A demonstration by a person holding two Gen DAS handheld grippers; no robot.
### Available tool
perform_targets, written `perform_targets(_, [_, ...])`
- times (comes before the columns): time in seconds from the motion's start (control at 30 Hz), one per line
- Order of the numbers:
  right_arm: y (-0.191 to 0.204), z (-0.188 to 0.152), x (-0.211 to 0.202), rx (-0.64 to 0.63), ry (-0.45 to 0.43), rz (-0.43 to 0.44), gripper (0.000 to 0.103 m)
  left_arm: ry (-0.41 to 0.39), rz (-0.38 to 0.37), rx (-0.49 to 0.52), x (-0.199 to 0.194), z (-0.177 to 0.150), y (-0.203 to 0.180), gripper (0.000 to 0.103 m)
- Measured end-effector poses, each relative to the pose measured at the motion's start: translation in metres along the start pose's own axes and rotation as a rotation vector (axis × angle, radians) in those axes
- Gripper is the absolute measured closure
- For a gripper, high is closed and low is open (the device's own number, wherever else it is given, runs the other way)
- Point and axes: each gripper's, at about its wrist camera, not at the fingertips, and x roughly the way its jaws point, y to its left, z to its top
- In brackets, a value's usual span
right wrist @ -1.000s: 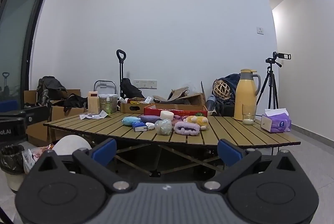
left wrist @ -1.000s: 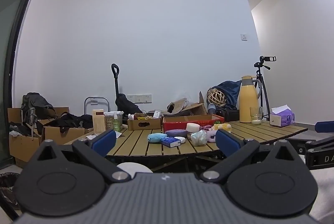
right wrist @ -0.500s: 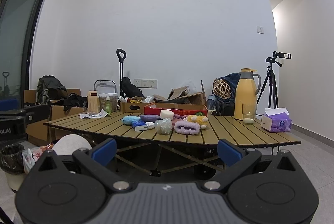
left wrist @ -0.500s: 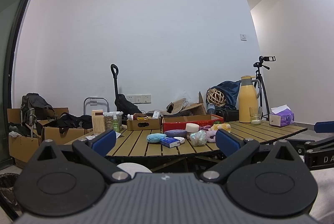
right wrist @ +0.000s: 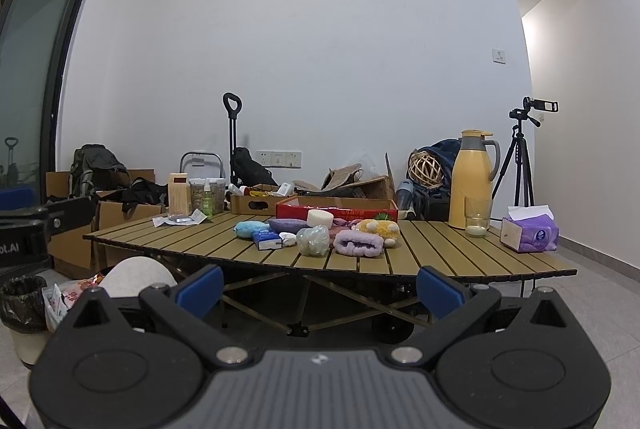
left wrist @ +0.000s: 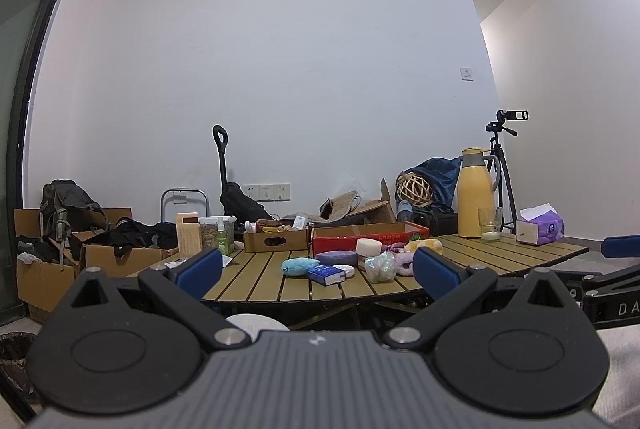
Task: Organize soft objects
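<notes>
A heap of soft items lies mid-table on the slatted wooden table (right wrist: 440, 253): a blue plush (right wrist: 250, 228), a purple fluffy piece (right wrist: 357, 243), a yellow plush (right wrist: 380, 228), a round white sponge (right wrist: 320, 217) and a pale mesh ball (right wrist: 314, 240). A red box (right wrist: 340, 209) stands behind them. The left wrist view shows the same blue plush (left wrist: 298, 266) and sponge (left wrist: 370, 247). My left gripper (left wrist: 316, 269) and right gripper (right wrist: 319, 290) are both open and hold nothing. Both hover short of the table's near edge.
A yellow thermos (right wrist: 472, 177), a glass (right wrist: 477, 221) and a purple tissue box (right wrist: 530, 233) stand on the table's right end. A small blue box (right wrist: 267, 240) lies among the soft items. Jars and a cardboard tray (right wrist: 256, 203) are at the back left. A bin (right wrist: 24, 305) stands on the floor.
Both views drift only slightly. The items on the table have not moved, and both grippers stay open.
</notes>
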Motion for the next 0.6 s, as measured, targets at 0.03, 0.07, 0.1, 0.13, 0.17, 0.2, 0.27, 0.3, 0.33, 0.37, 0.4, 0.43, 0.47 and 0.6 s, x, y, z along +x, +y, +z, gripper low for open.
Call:
perform_targets(0.03, [-0.0001, 0.0002, 0.0000, 0.000, 0.001, 0.000, 0.000, 0.000, 0.001, 0.000, -0.0005, -0.0004, 0.0007, 0.000])
perform_targets(0.07, [0.0003, 0.0002, -0.0004, 0.000, 0.001, 0.000, 0.000, 0.000, 0.001, 0.000, -0.0001, -0.0001, 0.0007, 0.000])
perform_targets(0.1, [0.0004, 0.0001, -0.0004, 0.001, 0.000, -0.001, 0.000, 0.000, 0.000, -0.001, 0.0000, -0.0001, 0.0009, 0.000])
perform_targets(0.13, [0.0001, 0.0001, -0.0003, 0.001, 0.000, -0.001, 0.000, 0.000, 0.001, 0.000, -0.0001, -0.0005, 0.0007, 0.000])
perform_targets(0.17, [0.0005, 0.0001, -0.0004, 0.000, 0.001, -0.001, 0.000, -0.001, 0.000, 0.001, 0.0000, -0.0004, 0.0009, 0.000])
perform_targets(0.2, [0.0004, 0.0000, -0.0005, 0.001, 0.001, -0.001, 0.000, 0.000, 0.000, 0.001, 0.0004, 0.0000, 0.0010, 0.000])
perform_targets(0.27, [0.0005, 0.0000, -0.0005, 0.000, 0.001, 0.000, 0.000, 0.000, 0.000, 0.000, 0.0000, -0.0003, 0.0009, 0.000])
perform_targets(0.3, [0.0005, 0.0001, -0.0005, 0.000, 0.001, 0.000, 0.000, 0.000, 0.000, 0.000, 0.0001, -0.0001, 0.0009, 0.000])
perform_targets(0.33, [0.0004, 0.0001, -0.0004, 0.000, 0.001, 0.000, 0.000, 0.000, 0.001, 0.000, 0.0000, -0.0002, 0.0010, 0.000])
perform_targets(0.37, [0.0006, 0.0002, -0.0004, 0.000, 0.001, 0.000, 0.000, -0.001, 0.001, 0.000, 0.0003, 0.0001, 0.0011, 0.000])
perform_targets(0.4, [0.0006, 0.0002, -0.0004, 0.000, 0.001, 0.000, 0.000, -0.001, 0.001, 0.001, 0.0002, 0.0001, 0.0012, 0.000])
perform_targets(0.43, [0.0006, 0.0003, -0.0004, 0.000, 0.001, -0.001, 0.000, -0.002, 0.001, 0.001, -0.0002, -0.0008, 0.0016, 0.000])
perform_targets(0.47, [0.0008, 0.0003, -0.0004, 0.001, 0.001, -0.001, 0.000, -0.001, 0.000, 0.001, -0.0002, -0.0007, 0.0017, 0.000])
perform_targets(0.6, [0.0007, 0.0000, -0.0002, 0.001, 0.002, -0.001, 0.000, -0.003, 0.000, 0.001, 0.0000, -0.0007, 0.0016, 0.000])
